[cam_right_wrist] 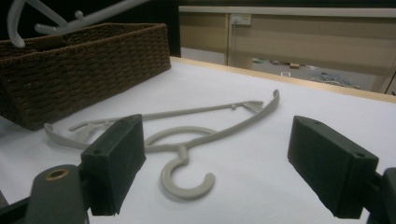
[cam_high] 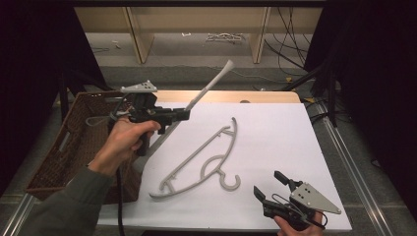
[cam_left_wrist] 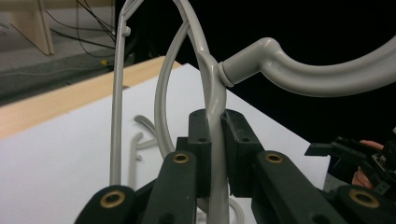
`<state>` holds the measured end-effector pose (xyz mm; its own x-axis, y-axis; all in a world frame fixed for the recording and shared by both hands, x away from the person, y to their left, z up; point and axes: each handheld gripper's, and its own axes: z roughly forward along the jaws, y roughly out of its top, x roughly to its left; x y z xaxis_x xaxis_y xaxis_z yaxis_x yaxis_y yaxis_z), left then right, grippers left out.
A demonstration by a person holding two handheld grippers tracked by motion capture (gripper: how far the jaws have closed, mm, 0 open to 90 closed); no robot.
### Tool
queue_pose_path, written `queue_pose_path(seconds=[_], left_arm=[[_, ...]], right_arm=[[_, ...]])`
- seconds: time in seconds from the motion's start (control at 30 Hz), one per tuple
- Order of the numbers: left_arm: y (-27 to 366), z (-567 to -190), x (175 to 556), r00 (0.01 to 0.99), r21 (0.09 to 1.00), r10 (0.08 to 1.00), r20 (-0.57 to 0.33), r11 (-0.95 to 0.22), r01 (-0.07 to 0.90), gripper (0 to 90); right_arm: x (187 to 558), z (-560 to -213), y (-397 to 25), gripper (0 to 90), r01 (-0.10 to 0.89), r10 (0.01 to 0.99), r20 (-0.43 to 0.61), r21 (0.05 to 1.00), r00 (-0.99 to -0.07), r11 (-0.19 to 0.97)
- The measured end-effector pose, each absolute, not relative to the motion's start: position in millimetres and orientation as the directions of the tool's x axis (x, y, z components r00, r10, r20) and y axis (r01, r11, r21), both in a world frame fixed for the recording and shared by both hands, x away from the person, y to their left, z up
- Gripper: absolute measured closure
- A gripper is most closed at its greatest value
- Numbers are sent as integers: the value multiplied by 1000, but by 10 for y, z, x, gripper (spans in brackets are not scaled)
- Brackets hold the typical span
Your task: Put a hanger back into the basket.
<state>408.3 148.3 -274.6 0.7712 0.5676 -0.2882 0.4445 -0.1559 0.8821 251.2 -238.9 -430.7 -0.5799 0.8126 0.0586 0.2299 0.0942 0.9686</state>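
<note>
While the left gripper (cam_high: pixel 184 115) holds one grey hanger (cam_high: pixel 210 86) aloft, jaws clamped on its thin bar, a second hanger (cam_high: pixel 206 156) lies flat on the white sheet (cam_high: pixel 275 132) at table centre. Held hanger angles up toward 1 o'clock from the hand, over the table's far-left part, just beside the wicker basket (cam_high: pixel 74 147) at 9 o'clock.

Right gripper (cam_high: pixel 269 186) rests low at 5 o'clock, jaws wide, nothing betw. them; its own view looks straight at the flat hanger's hook (cam_right_wrist: pixel 187 179).

Step, as I judge it: hangers being moved to basket, one lifted, one waiting. Next prob. calls for swinging left hand over basket & releasing; right then closes on hook or nearby bar.

Surface: white sheet on a wood-edged top. Room: dim, grey floor w/ loose cables (cam_high: pixel 290 49), pale wooden furniture legs (cam_high: pixel 140 42) at 12 o'clock.
</note>
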Motion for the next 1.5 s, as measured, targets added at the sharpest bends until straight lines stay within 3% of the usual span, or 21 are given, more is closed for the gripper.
queue_pose_path(seconds=[0.17,0.4,0.97,1.5], left_arm=[[1775,-2514,4100,751,901,619,-230,-157,405,820],[2091,-2524,4140,724,905,660,-200,-158,394,820],[2816,-2968,4174,632,893,757,-167,-155,422,819],[3112,-3252,4176,634,886,765,-115,-210,413,818]], right_arm=[[2509,-4308,-2385,200,229,813,59,969,-579,92],[2514,-4317,-2386,200,238,821,50,966,-569,106],[2535,-4344,-2349,197,242,812,65,966,-580,95],[2534,-4344,-2354,195,247,818,57,963,-572,106]])
